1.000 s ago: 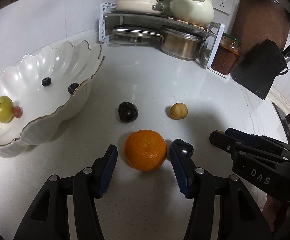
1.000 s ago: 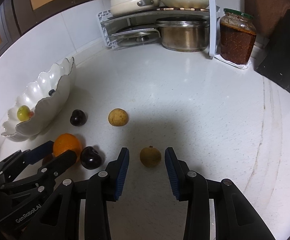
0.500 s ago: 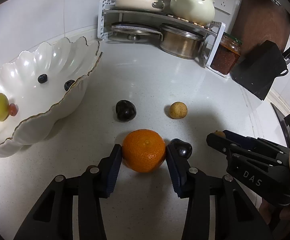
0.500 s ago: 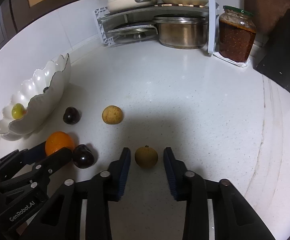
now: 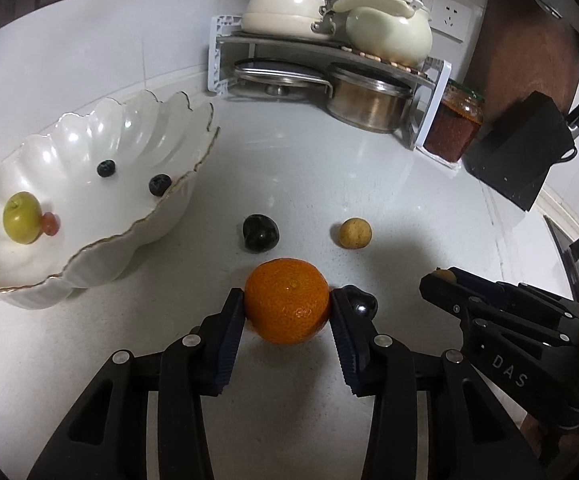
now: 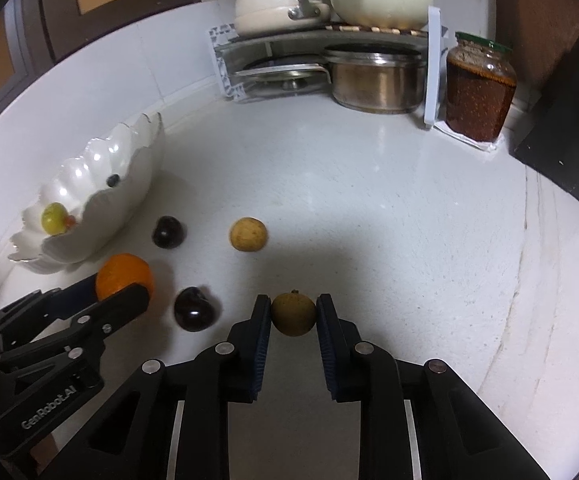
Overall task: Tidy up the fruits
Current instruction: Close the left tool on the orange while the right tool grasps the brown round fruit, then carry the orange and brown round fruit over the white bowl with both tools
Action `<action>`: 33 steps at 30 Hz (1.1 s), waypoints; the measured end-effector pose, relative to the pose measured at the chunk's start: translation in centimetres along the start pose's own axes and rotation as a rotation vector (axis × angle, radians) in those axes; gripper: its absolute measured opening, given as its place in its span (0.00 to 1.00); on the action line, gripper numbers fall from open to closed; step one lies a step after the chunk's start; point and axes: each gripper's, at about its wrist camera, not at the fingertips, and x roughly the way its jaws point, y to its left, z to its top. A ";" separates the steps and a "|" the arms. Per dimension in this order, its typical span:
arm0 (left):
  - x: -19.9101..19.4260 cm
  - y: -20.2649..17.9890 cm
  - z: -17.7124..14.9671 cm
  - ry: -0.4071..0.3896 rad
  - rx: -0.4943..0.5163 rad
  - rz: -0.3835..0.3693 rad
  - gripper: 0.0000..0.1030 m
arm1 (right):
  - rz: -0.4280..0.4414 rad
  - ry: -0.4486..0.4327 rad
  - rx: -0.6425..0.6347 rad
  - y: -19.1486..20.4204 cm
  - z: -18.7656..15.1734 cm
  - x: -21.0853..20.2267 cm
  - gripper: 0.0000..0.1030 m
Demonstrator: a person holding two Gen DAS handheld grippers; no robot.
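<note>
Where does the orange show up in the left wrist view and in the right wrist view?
Left wrist view: the orange sits low and central, pressed between the left gripper jaws.
Right wrist view: the orange is at the lower left, partly behind that gripper's fingers.
Shared landmark: the scalloped white bowl, on the left in both.

Both tools are matte black plastic with silver screws and dark blue ribbed pads. The left tool [image 5: 287,320] carries white "GenRobot.AI" lettering on its side; the right tool [image 6: 293,314] is marked "DAS".
</note>
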 end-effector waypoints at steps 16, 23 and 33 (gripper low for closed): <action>-5.9 -0.1 0.9 -0.095 -0.052 0.063 0.41 | 0.085 -0.095 -0.089 2.4 1.7 -5.2 0.24; -8.7 0.3 1.7 -0.152 -0.081 0.096 0.41 | 0.134 -0.145 -0.129 3.7 3.0 -7.2 0.24; -12.5 1.0 3.1 -0.245 -0.105 0.153 0.41 | 0.216 -0.225 -0.198 6.2 5.5 -10.0 0.24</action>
